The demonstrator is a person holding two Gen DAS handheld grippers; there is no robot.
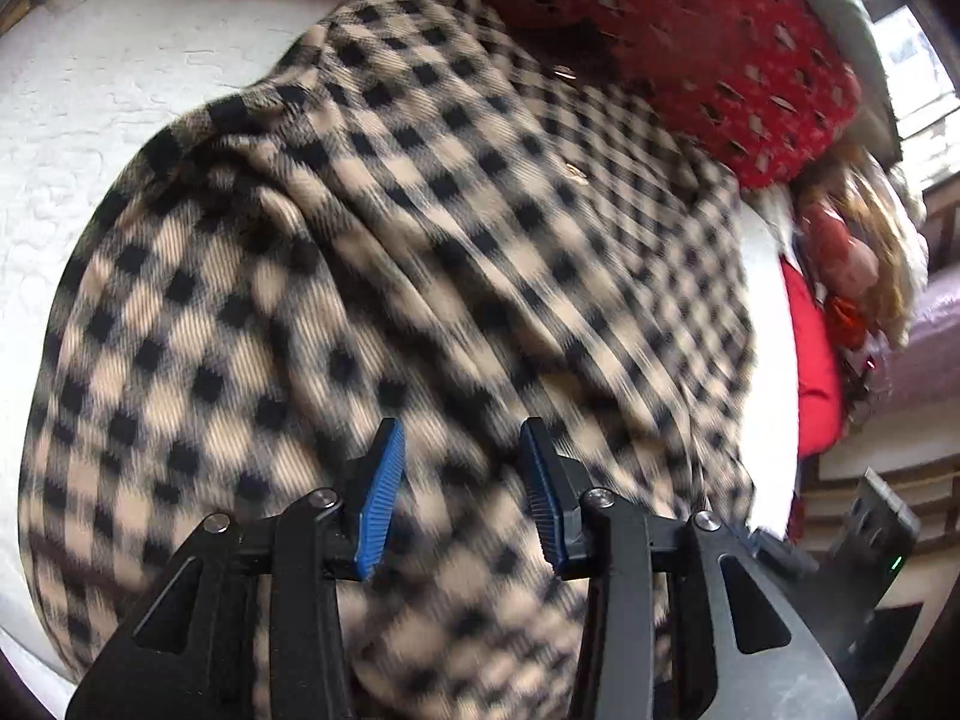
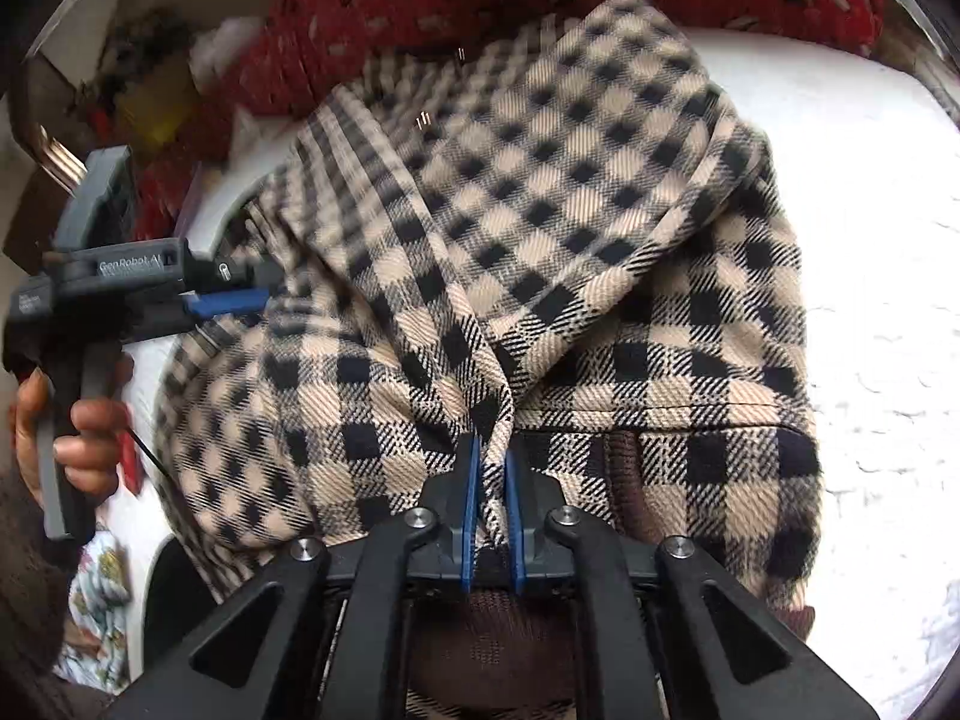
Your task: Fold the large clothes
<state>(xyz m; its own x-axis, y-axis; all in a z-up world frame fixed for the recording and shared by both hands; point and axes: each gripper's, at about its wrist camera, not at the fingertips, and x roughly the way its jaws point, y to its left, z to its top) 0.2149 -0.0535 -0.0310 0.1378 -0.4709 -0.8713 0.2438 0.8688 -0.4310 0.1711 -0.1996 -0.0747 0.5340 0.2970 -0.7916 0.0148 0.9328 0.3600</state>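
Observation:
A large beige-and-black checked garment (image 1: 384, 252) lies rumpled on a white quilted bed (image 1: 90, 96). My left gripper (image 1: 462, 438) is open just above the cloth, with nothing between its blue pads. In the right wrist view the garment (image 2: 540, 192) has a flap folded over its middle. My right gripper (image 2: 492, 456) is shut on a pinched ridge of the checked cloth near its brown knit trim (image 2: 624, 480). The left gripper also shows in the right wrist view (image 2: 240, 300) at the left, held by a hand (image 2: 72, 438) beside the garment's edge.
A red patterned cushion (image 1: 690, 48) lies along the far side of the bed, also in the right wrist view (image 2: 420, 0). Red and mixed clutter (image 1: 840, 276) sits at the right bed edge. White bedding (image 2: 870, 240) extends right of the garment.

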